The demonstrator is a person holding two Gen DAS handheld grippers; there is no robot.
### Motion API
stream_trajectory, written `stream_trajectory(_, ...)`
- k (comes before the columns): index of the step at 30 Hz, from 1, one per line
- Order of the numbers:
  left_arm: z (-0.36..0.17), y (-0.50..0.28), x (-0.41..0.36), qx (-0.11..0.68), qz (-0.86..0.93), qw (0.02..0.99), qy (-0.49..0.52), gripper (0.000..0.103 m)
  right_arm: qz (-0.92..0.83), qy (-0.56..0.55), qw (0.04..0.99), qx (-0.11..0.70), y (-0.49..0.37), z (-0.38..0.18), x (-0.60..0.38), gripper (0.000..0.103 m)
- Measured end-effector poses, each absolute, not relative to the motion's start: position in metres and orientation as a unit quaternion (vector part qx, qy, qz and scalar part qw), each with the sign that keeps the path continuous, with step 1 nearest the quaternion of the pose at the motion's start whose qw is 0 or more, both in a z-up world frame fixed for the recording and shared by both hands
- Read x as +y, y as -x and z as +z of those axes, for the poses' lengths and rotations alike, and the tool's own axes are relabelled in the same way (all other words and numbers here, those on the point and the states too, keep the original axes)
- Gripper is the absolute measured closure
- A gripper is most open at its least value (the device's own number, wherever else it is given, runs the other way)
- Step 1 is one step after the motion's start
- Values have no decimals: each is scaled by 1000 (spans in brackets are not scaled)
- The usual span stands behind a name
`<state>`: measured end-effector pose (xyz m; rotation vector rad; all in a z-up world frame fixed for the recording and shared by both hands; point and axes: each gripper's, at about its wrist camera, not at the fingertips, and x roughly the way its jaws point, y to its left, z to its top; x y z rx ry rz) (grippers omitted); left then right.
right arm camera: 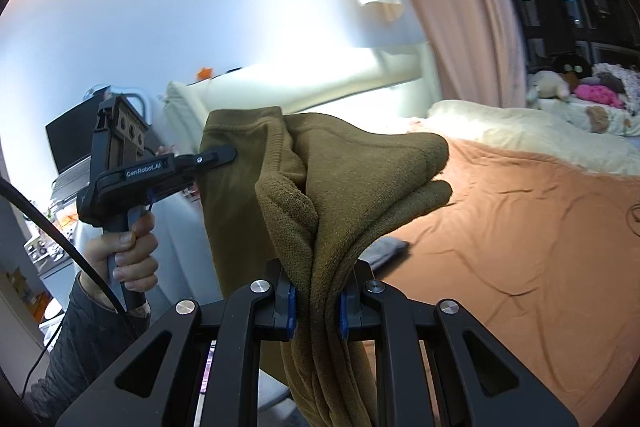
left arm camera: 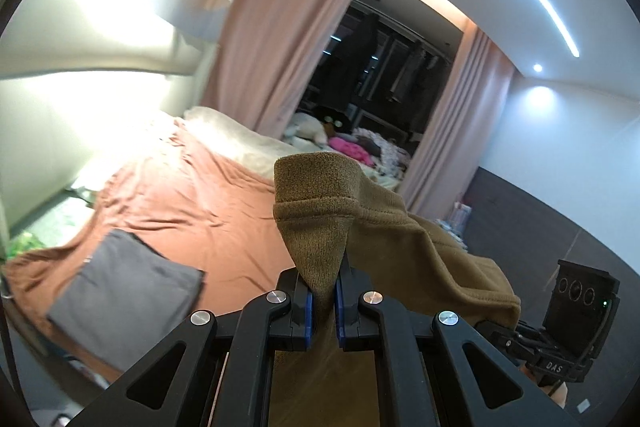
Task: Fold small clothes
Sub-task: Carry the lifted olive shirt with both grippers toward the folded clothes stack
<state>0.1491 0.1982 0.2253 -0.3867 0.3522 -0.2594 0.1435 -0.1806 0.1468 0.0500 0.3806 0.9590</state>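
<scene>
Between my two grippers hangs one olive garment (left arm camera: 384, 227), a soft knit with a fuzzy nap and a stitched ribbed hem, lifted clear above the bed. At bottom centre of the left view, my left gripper (left arm camera: 323, 301) is clamped on a pinched wedge of that hem, the cloth squeezed thin between two blue pads (left arm camera: 306, 307). At bottom centre of the right view, my right gripper (right arm camera: 316, 305) is closed on a thicker bunch of several folded layers, which fan out above the jaws and trail down below them.

Left of centre in the right view, my left hand (right arm camera: 128, 251) wraps a dark handle with fingers curled, a quilted dark sleeve (right arm camera: 84, 339) below it. Both tools point slightly downward.

Below the garment lies one rust-brown sheet (left arm camera: 192, 195), smooth but creased, with one cream blanket (left arm camera: 240, 143) bunched at its far end. One grey folded cloth (left arm camera: 128, 287), flat and rectangular, sits on the sheet at lower left of the left view. Two pale pink curtains (left arm camera: 280, 39) frame a dark window (left arm camera: 384, 75).
</scene>
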Motion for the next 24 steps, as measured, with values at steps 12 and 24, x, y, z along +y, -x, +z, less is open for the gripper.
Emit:
stream_trajectory(12, 208, -125, 289, 175, -64, 964, 191, 95, 492, -8, 848, 199, -174, 142, -136, 92)
stream_trajectory(24, 169, -155, 371, 181, -15, 964, 193, 95, 518, -9, 826, 223, -239, 122, -106, 92)
